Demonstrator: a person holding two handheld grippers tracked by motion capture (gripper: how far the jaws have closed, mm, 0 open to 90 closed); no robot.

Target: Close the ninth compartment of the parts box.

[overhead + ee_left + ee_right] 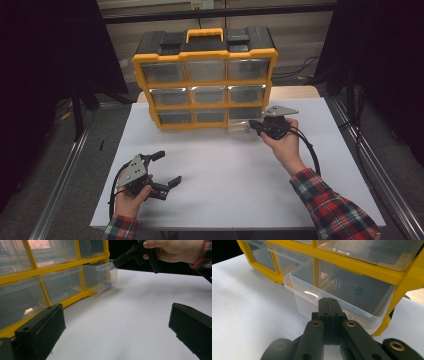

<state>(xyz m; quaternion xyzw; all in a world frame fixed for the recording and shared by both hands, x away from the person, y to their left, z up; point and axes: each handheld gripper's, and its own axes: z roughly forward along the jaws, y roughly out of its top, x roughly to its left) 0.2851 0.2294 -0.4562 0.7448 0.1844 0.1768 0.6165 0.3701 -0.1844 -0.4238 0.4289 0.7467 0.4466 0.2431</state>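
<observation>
A yellow and black organizer (205, 55) (62, 265) (362, 267) with clear drawers stands at the back of the white table (225, 170). Its bottom right drawer (240, 125) (100, 277) (337, 290) is pulled partway out. A small blue piece (108, 284) lies inside it. My right gripper (252, 125) (115, 263) (328, 301) is shut, and its tips rest on the drawer's front rim. My left gripper (168, 167) (117, 327) is open near the table's front left, level with the tabletop, with nothing between its jaws.
The other drawers are pushed in. A yellow carry handle (204, 34) tops the organizer. Metal rails (65, 165) run along both sides of the table. Bare white tabletop lies between the two hands.
</observation>
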